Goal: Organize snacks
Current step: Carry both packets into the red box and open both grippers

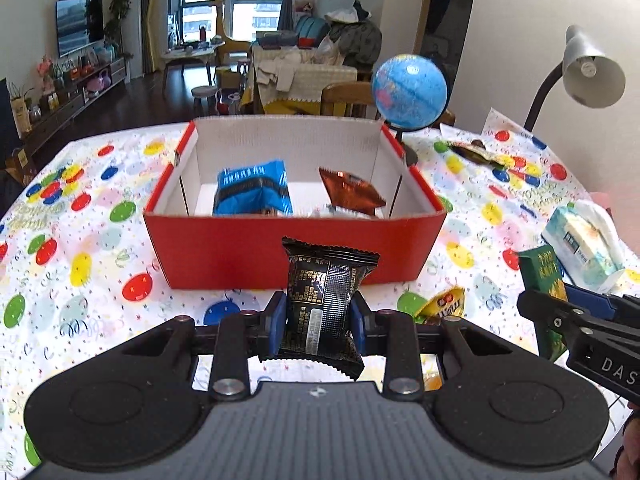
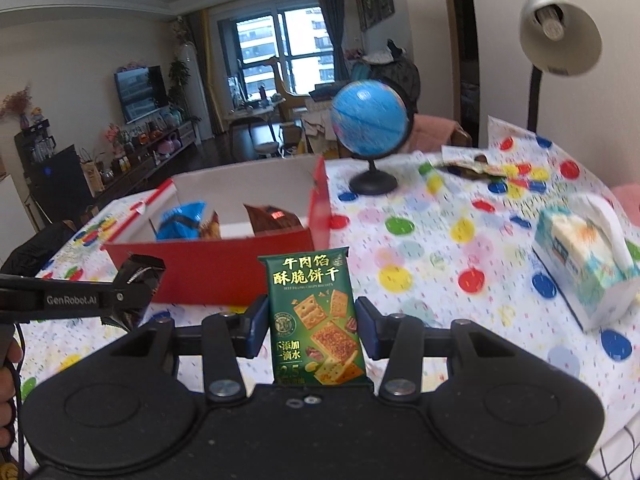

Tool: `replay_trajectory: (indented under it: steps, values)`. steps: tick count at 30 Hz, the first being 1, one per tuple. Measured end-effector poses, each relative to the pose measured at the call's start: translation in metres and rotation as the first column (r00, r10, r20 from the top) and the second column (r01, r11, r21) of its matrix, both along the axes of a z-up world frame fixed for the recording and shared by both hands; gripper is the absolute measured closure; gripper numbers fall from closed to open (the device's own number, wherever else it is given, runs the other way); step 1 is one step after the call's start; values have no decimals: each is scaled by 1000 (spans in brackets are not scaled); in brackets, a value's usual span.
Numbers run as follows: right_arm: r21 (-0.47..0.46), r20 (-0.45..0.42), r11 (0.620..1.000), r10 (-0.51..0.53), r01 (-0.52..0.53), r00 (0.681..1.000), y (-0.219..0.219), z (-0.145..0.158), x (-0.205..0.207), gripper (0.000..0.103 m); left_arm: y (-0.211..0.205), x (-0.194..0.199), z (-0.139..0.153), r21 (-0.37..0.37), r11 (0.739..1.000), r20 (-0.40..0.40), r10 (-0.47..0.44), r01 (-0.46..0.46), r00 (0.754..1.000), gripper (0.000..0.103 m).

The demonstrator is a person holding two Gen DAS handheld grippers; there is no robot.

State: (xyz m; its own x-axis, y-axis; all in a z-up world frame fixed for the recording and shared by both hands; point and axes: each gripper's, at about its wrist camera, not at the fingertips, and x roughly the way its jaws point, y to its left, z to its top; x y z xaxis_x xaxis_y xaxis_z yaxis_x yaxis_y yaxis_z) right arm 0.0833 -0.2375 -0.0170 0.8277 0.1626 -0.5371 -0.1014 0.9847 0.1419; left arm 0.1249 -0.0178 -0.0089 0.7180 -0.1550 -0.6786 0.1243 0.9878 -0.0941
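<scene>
A red box (image 1: 280, 244) with a white inside stands on the table, also in the right wrist view (image 2: 208, 264). In it lie a blue snack bag (image 1: 252, 192) and a brown snack pack (image 1: 352, 194). My left gripper (image 1: 318, 320) is shut on a black snack pack (image 1: 324, 300), held just in front of the box's near wall. My right gripper (image 2: 312, 328) is shut on a green biscuit pack (image 2: 316, 320), to the right of the left gripper and in front of the box. A yellow snack (image 1: 444, 304) lies on the table between the grippers.
A blue globe (image 2: 368, 120) on a black stand is behind the box to the right. A tissue pack (image 2: 584, 264) lies at the right. A desk lamp (image 2: 560, 36) stands at the far right. Another wrapper (image 1: 472, 152) lies at the back right on the dotted tablecloth (image 1: 80, 240).
</scene>
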Motion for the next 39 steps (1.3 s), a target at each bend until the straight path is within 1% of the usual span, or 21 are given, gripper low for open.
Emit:
replay_trajectory:
  steps: [9,18,23,28,33,39]
  values:
    - [-23,73,999,33,-31,997,19,34,16,58,9,10,27,7,1000,57,19,-19,998,71]
    - [-20,107,998,58,-56,993,33,49,47,58,21,34,41,32,998,92,56,-59,994,71]
    - [-28,106,998,65,-62,992,44,48,67,58,33,54,42,41,995,96,84,-88,992,71]
    - [-35,92,998,57,-54,994,52,41,90,58,43,78,39,53,992,90,109,-114,990,71]
    - [-38,65,998,47,-45,997,55,31,114,58,47,100,30,74,989,73,126,-131,989,71]
    - [-37,27,998,44,-43,999,62,20,132,58,54,124,17,101,984,50,146,-150,988,71]
